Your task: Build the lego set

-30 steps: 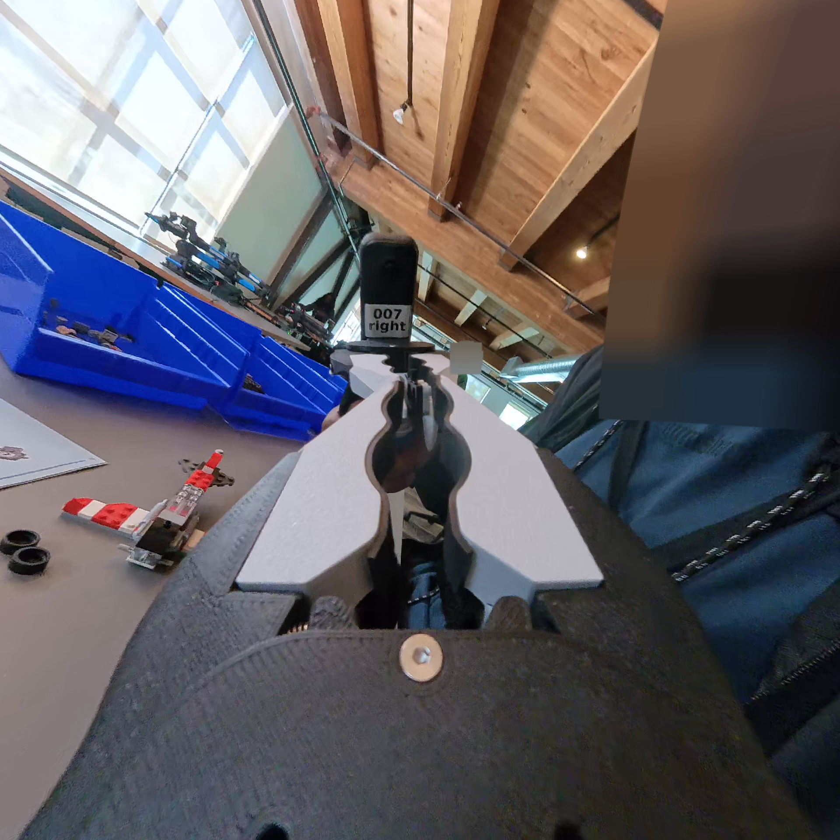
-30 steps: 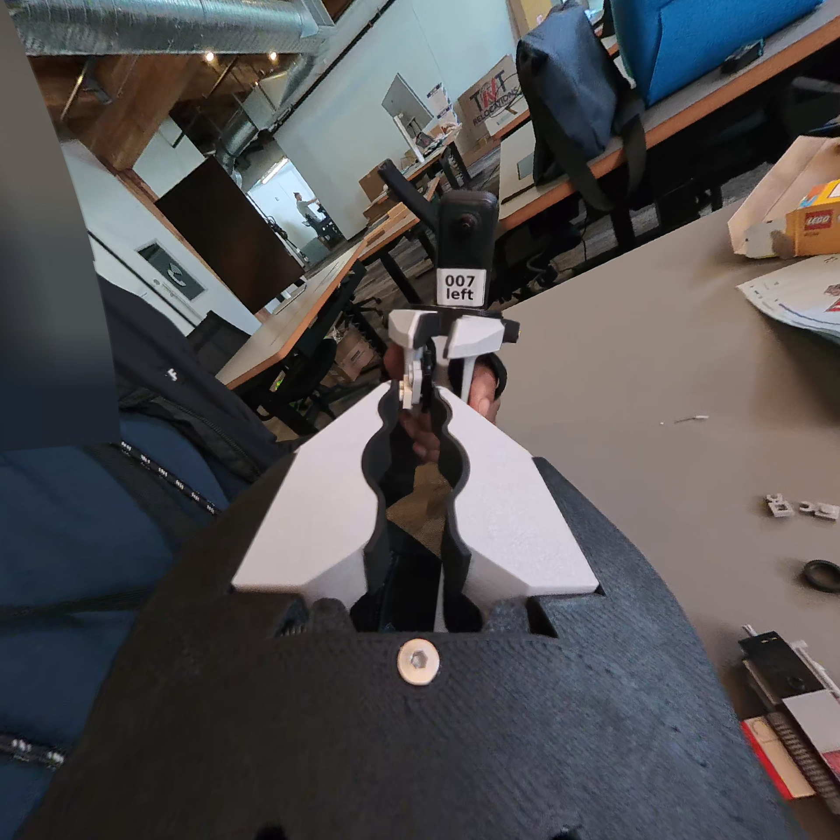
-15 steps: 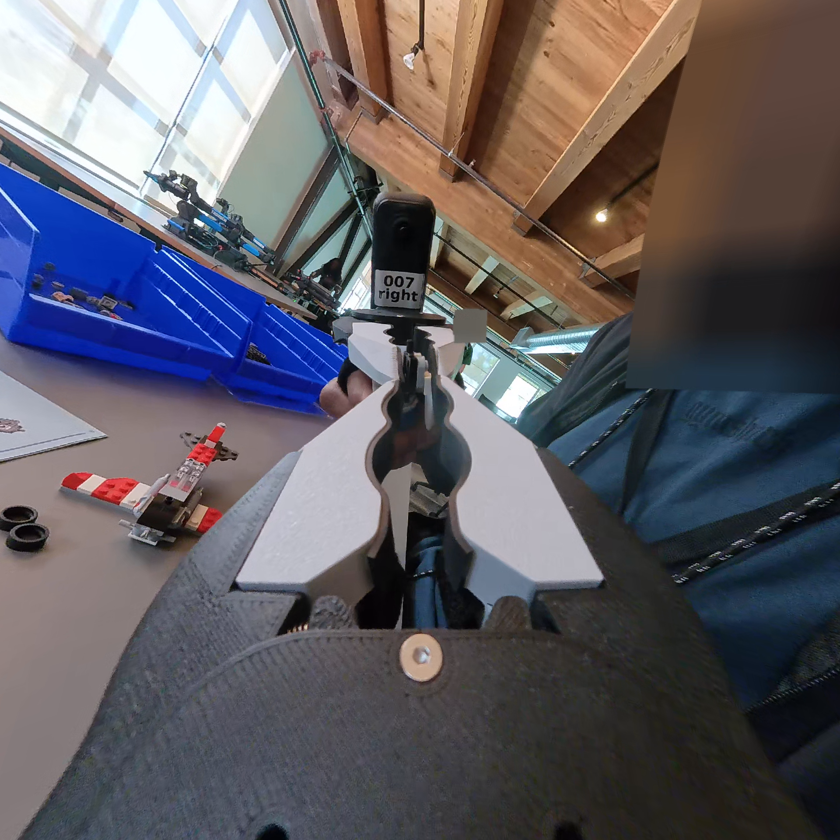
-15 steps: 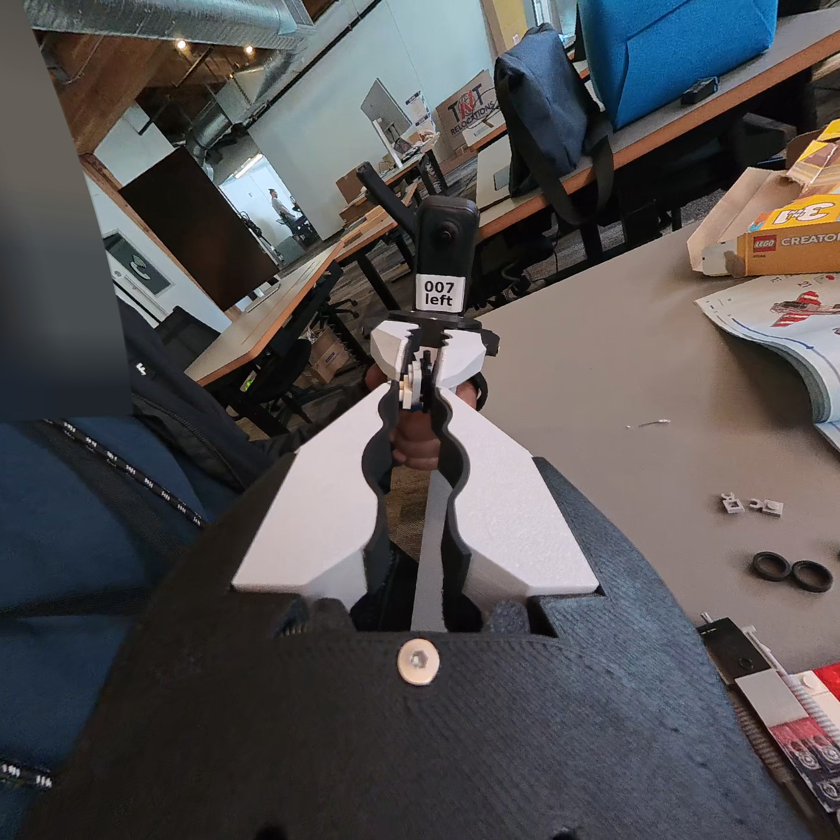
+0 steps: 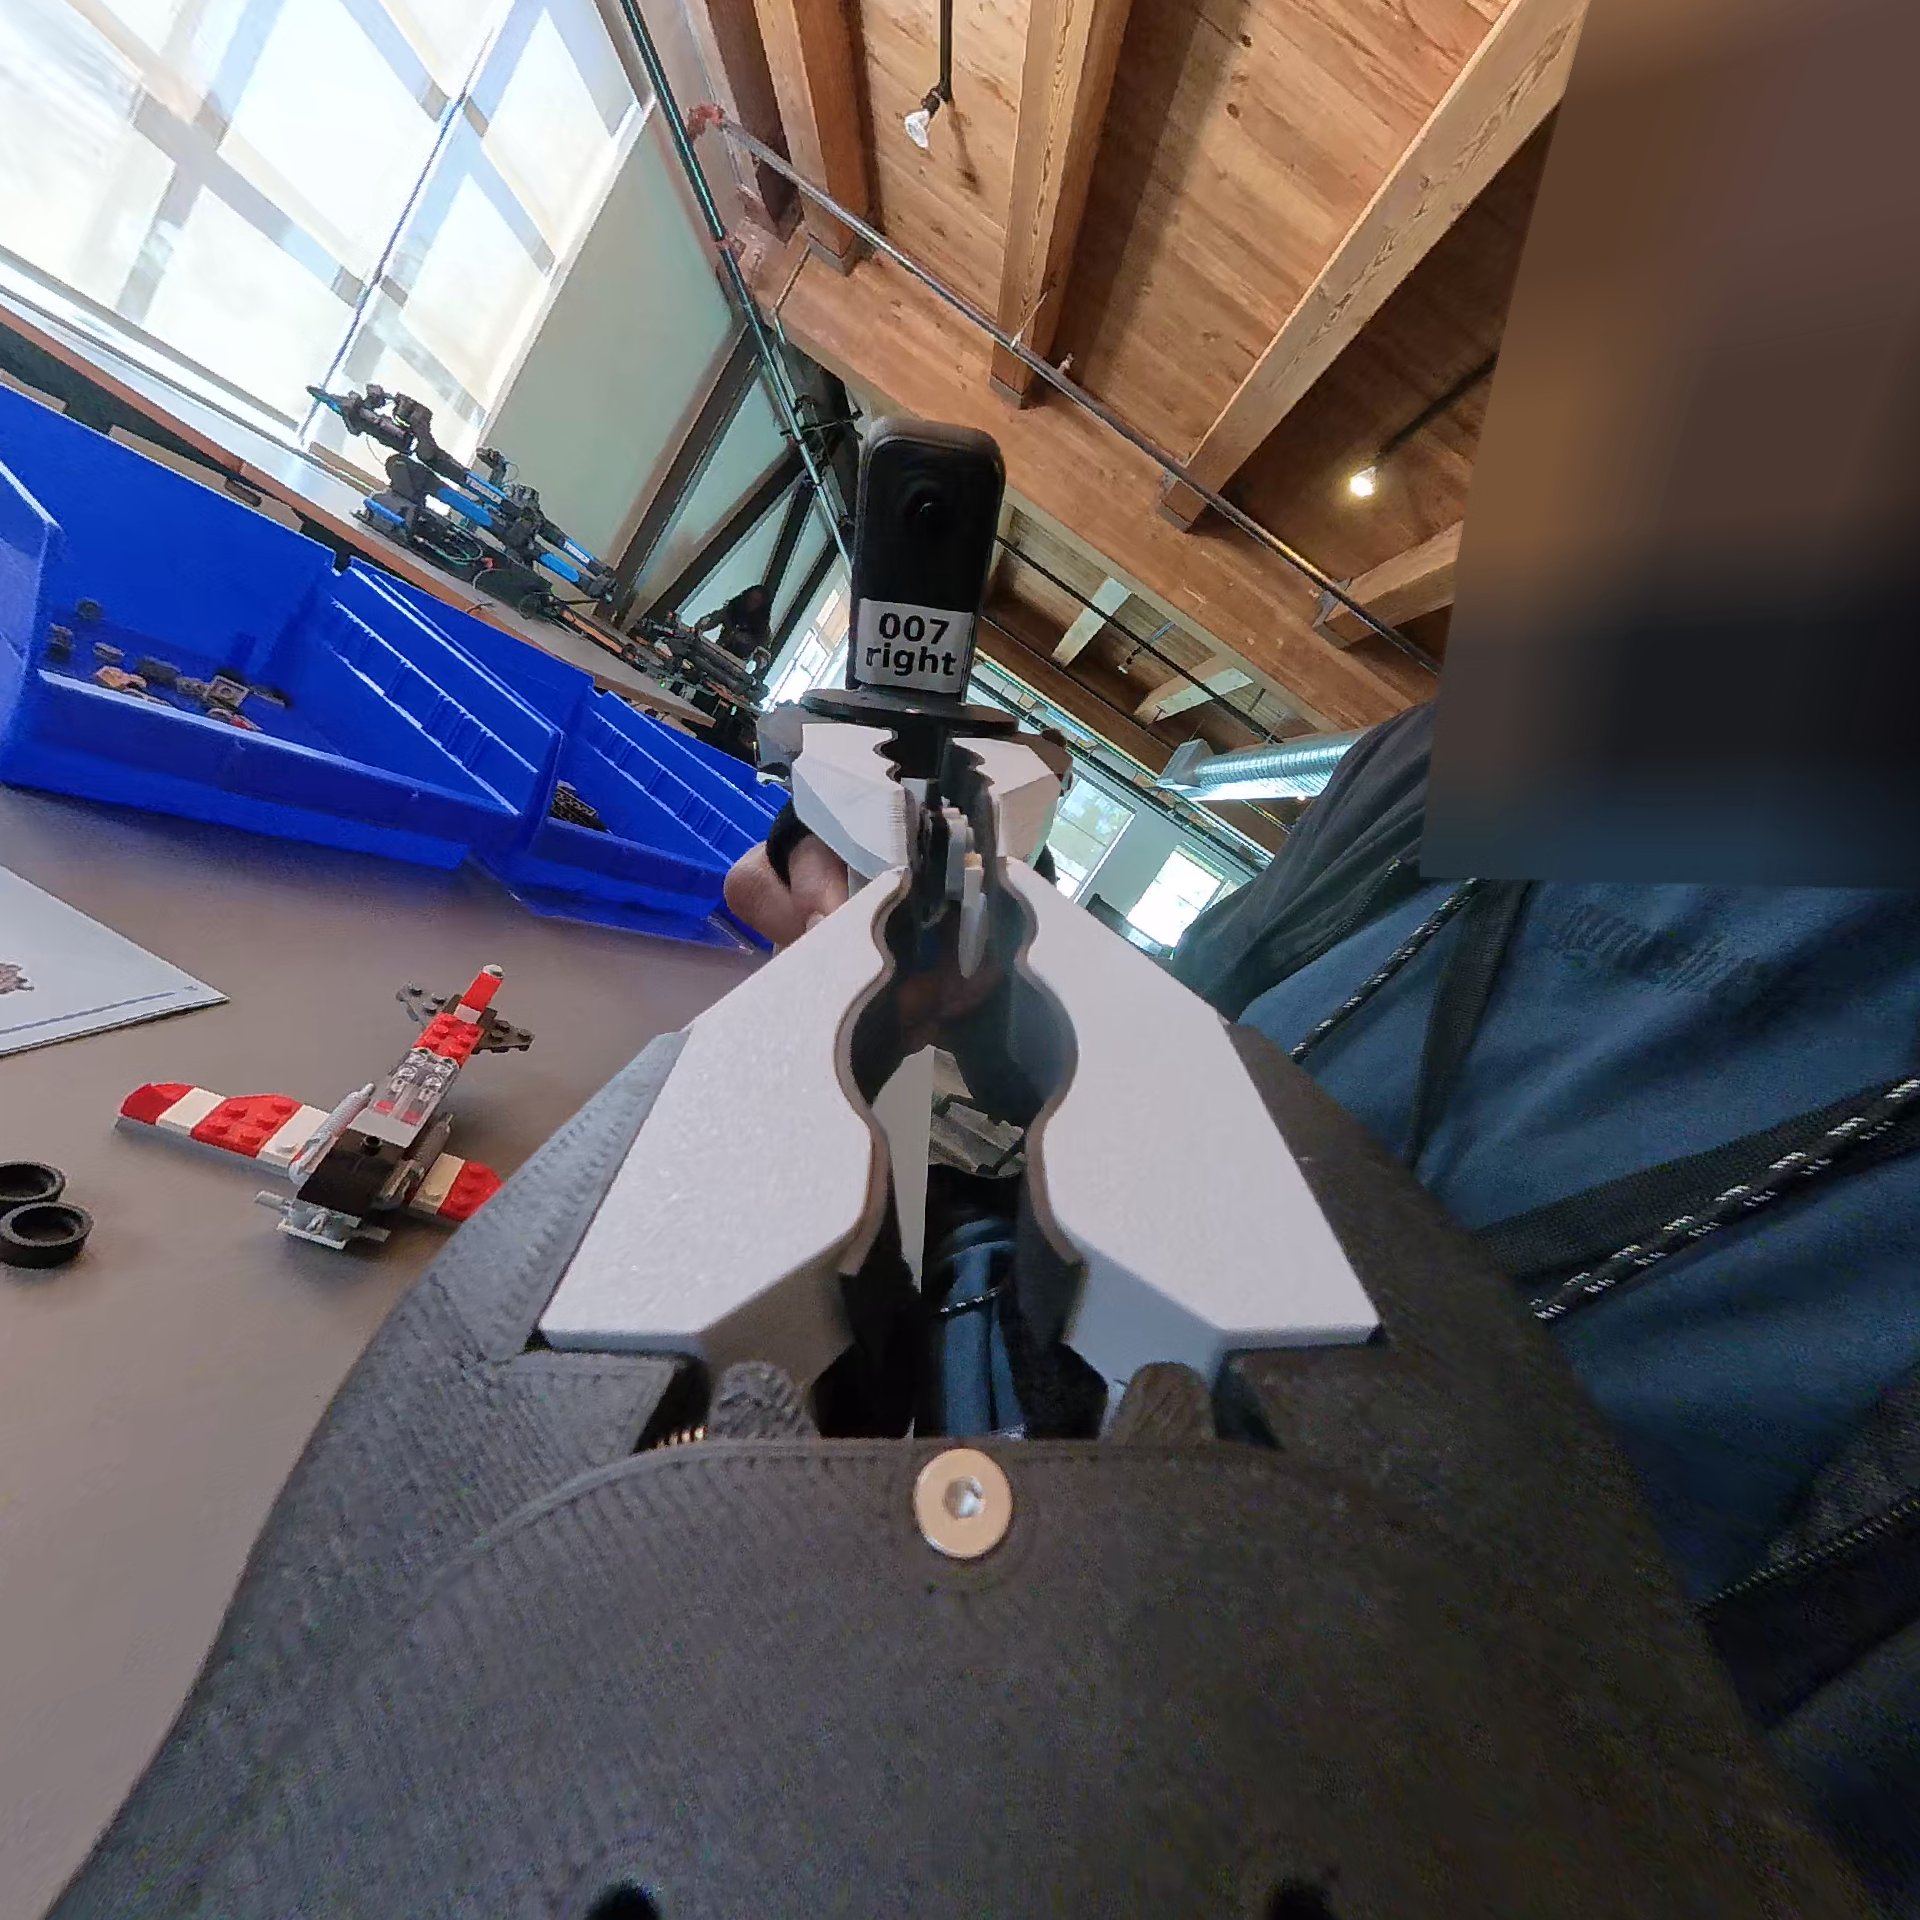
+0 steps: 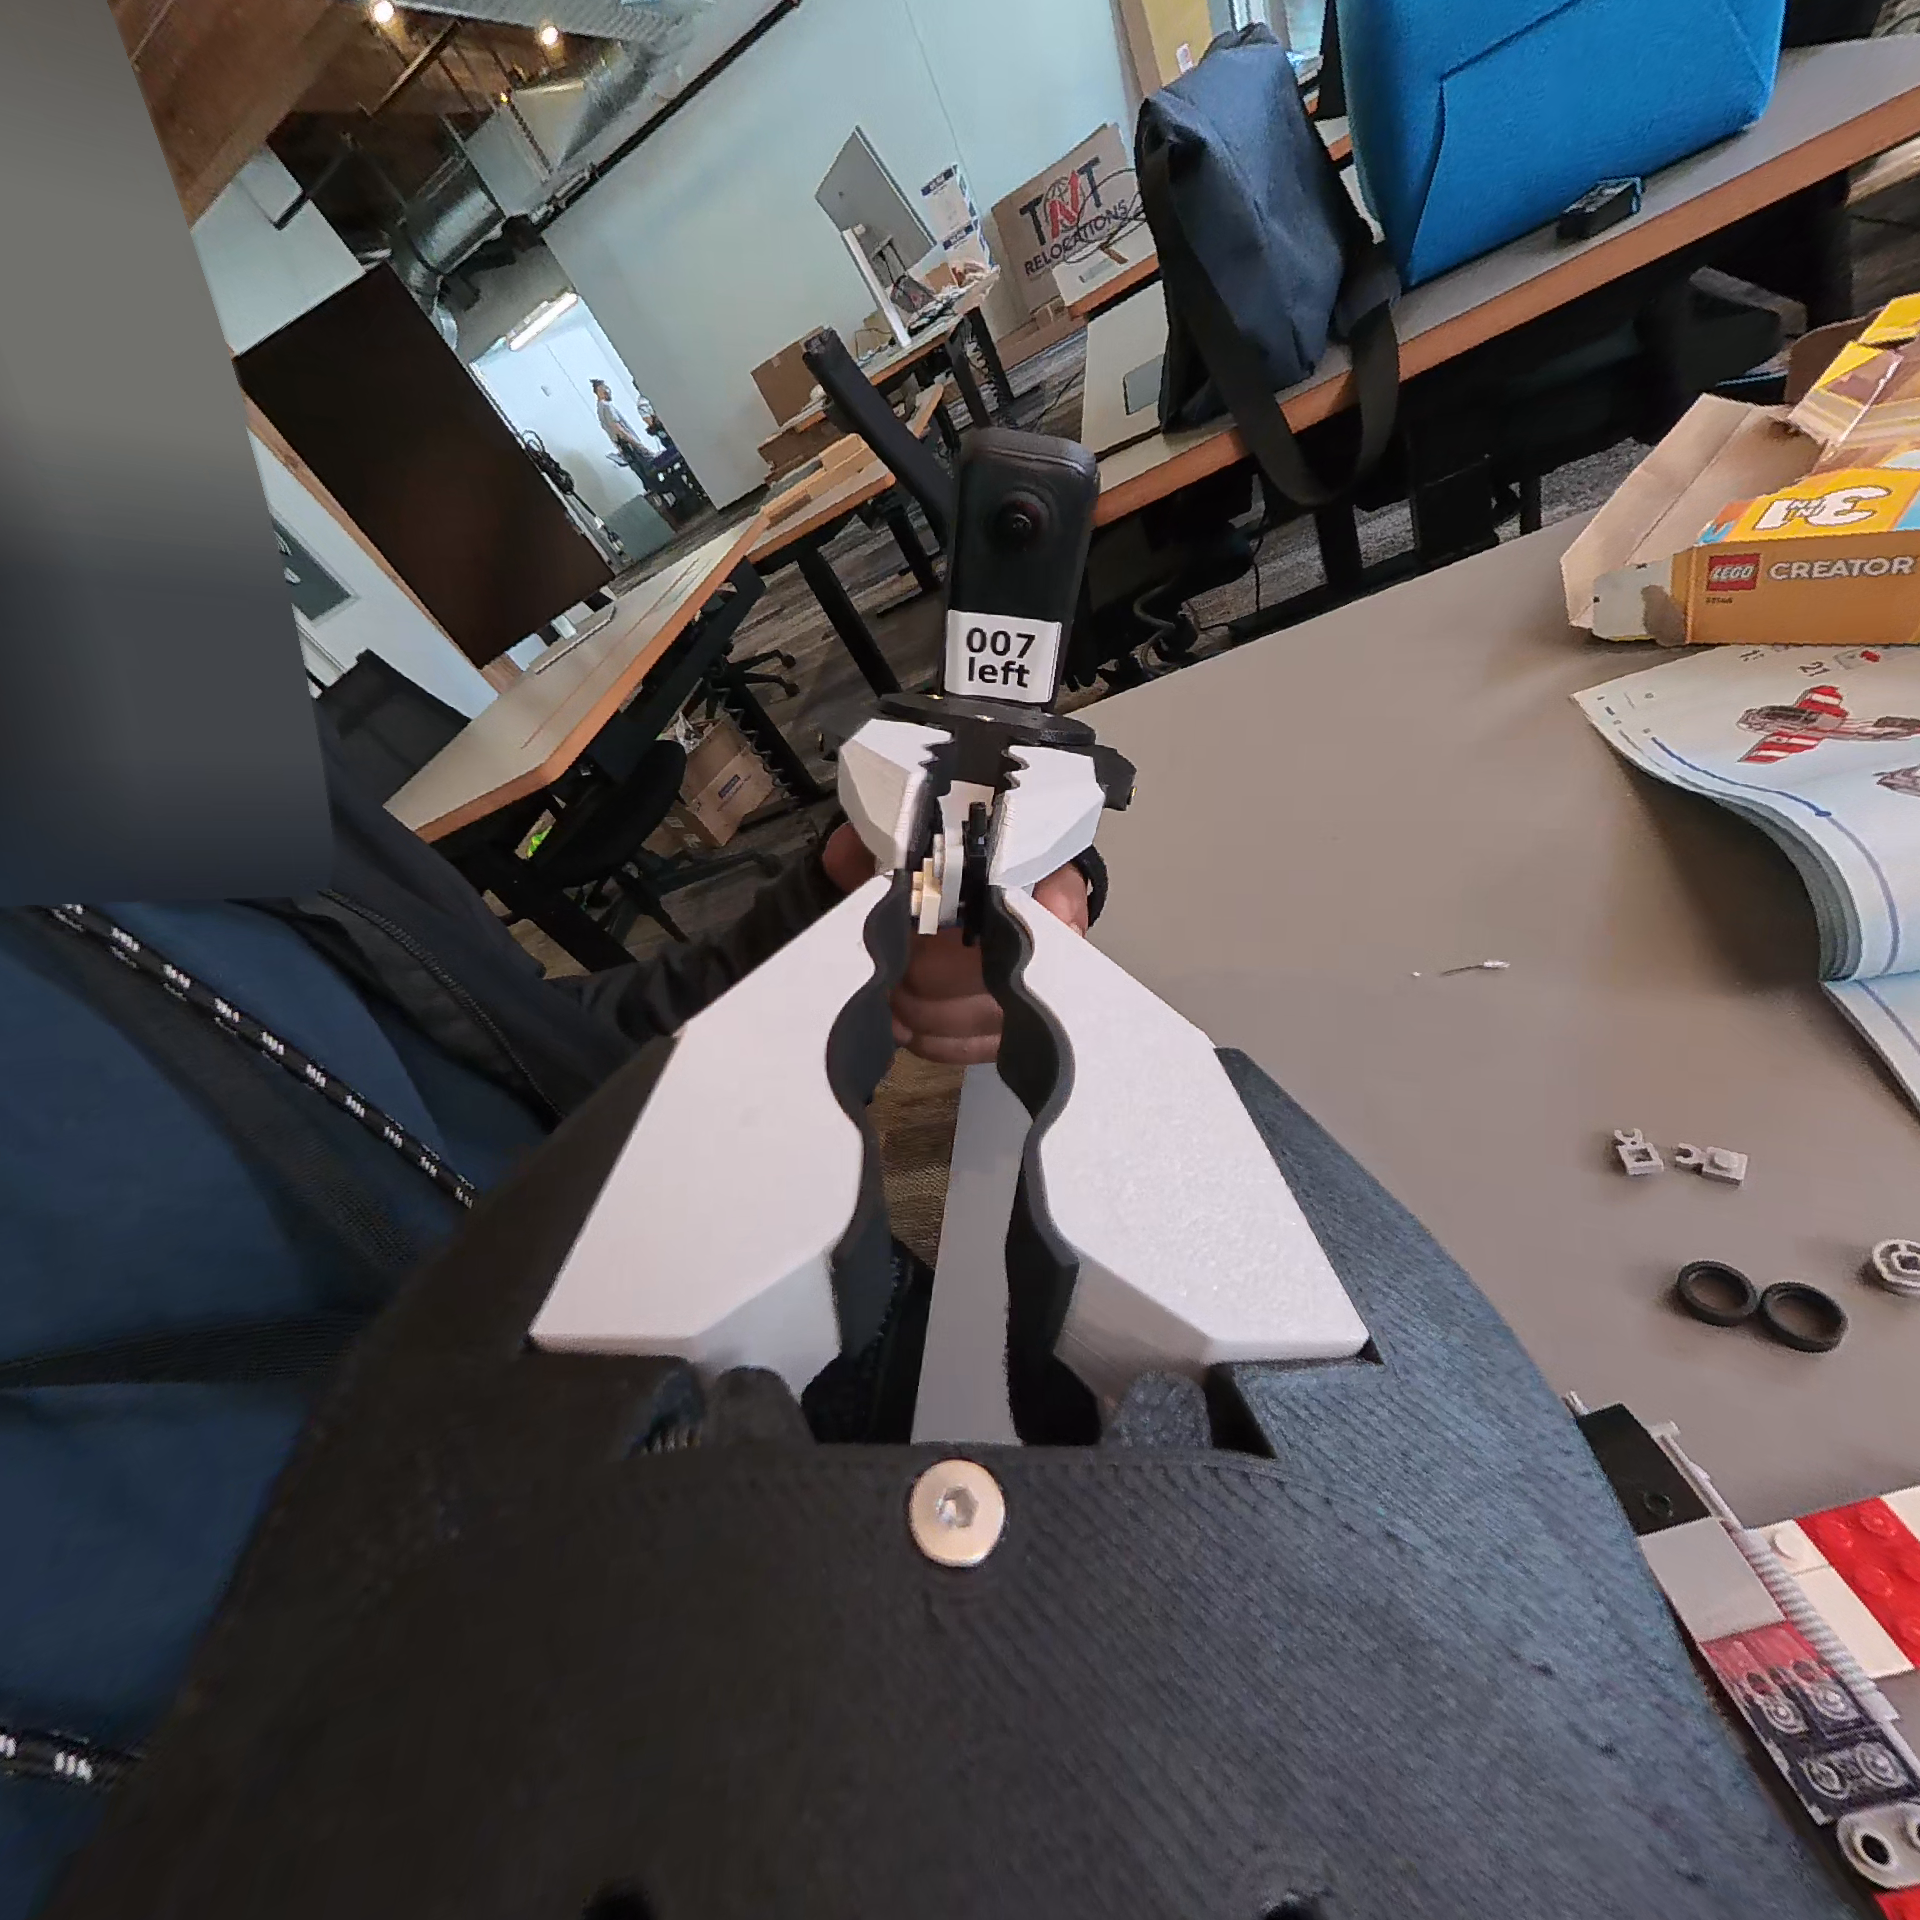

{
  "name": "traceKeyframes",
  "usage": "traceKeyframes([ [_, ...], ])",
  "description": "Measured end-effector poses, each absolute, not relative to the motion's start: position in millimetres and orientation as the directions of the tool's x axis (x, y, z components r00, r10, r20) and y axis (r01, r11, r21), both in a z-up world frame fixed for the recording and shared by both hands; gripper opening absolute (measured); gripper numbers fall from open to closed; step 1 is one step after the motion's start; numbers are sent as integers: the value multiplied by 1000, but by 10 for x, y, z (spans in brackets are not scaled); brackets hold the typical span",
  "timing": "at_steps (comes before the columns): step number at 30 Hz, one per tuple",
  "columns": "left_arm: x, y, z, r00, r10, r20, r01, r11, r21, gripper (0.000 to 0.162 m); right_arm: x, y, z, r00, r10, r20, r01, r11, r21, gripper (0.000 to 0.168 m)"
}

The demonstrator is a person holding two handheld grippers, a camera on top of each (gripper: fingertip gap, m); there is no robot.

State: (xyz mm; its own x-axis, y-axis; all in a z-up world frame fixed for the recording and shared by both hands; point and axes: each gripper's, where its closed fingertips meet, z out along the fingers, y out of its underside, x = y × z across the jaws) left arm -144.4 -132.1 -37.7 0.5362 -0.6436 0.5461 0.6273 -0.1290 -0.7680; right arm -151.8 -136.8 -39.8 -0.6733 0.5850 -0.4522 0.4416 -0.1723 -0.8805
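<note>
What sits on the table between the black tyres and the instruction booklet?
Two small grey pieces lie between the tyres and the booklet, with bare table around them. The right wrist view shows this.

Left wrist view: the plane model (image 5: 343, 1132) sits on the table (image 5: 208, 1403) at left centre, two tyres (image 5: 36, 1210) left of it. Bins (image 5: 312, 717) stand behind, and a booklet (image 5: 73, 977) lies at the left edge.

Both grippers meet tip to tip, raised at frame centre. The left gripper (image 5: 951, 894) and right gripper (image 6: 951, 894) each have their fingers nearly closed, pinching small pieces. A hand (image 6: 951, 1003) grips each handle behind.
</note>
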Motion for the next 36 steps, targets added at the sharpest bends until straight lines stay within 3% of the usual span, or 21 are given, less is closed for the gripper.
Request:
traceKeyframes([
  [25,-1412,-1292,-435,563,-635,529,588,-142,-796,9,-1475,-1363,-446,-650,548,-527,493,-224,-841,11],
  [36,-1489,-1256,-483,492,-624,607,670,-174,-722,12,-1565,-1302,-506,-589,572,-571,498,-300,-814,12],
])
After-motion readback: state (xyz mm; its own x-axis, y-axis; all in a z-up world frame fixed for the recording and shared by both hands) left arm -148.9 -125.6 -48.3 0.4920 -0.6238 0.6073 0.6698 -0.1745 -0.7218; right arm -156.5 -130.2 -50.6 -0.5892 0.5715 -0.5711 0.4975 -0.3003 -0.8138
